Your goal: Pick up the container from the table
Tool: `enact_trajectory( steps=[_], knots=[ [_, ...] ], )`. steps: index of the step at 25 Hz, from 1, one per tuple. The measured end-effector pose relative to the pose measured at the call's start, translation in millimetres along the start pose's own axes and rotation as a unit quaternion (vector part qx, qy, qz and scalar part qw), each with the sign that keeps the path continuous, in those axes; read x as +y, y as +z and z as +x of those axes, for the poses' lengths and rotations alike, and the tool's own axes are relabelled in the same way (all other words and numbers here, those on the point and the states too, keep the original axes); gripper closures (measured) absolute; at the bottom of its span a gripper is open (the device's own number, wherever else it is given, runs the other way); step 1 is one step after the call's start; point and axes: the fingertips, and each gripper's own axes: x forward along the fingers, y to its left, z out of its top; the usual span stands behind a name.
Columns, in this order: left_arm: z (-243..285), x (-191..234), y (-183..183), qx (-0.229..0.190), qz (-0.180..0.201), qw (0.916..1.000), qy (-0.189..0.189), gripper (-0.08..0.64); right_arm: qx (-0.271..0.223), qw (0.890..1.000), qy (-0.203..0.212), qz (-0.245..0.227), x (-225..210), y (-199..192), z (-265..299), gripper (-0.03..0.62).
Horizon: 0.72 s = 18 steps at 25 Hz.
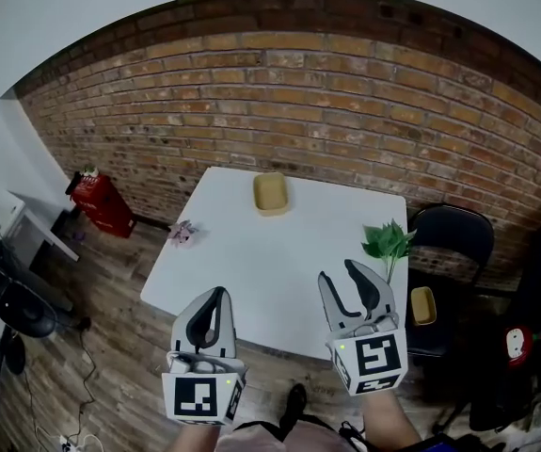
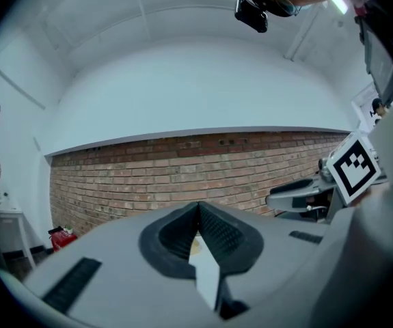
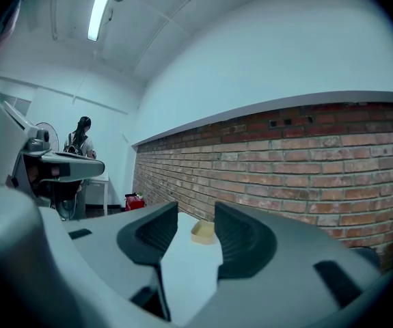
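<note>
A shallow yellow container [image 1: 271, 193] sits at the far edge of the white table [image 1: 251, 271], close to the brick wall. Both grippers hover over the table's near edge, well short of it. My left gripper [image 1: 219, 294] has its jaws together at the tips with nothing held; in the left gripper view [image 2: 198, 208] only a sliver of the container [image 2: 195, 246] shows below the meeting tips. My right gripper [image 1: 340, 271] stands open and empty. In the right gripper view [image 3: 196, 210] the container [image 3: 203, 231] appears far off in the gap between the jaws.
A green leafy sprig [image 1: 388, 241] lies at the table's right edge and a small pink flower [image 1: 182, 233] at its left edge. A black chair [image 1: 453, 234] to the right carries another yellow dish [image 1: 423, 305]. A red object [image 1: 101, 203] stands left by the wall.
</note>
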Motion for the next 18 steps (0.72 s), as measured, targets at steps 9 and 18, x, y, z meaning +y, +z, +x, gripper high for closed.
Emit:
enact_trajectory(
  steps=[9, 18],
  knots=[
    [38.6, 32.9, 7.3, -0.013, 0.004, 0.9993, 0.036, 0.551, -0.013, 1.000, 0.004, -0.012, -27.4, 19.8, 58.9, 0.420],
    [72.9, 70.0, -5.2, -0.017, -0.018, 0.9986, 0.048, 0.551, -0.005, 0.999, 0.001, -0.032, -31.3, 26.1, 112.2, 0.422]
  ],
)
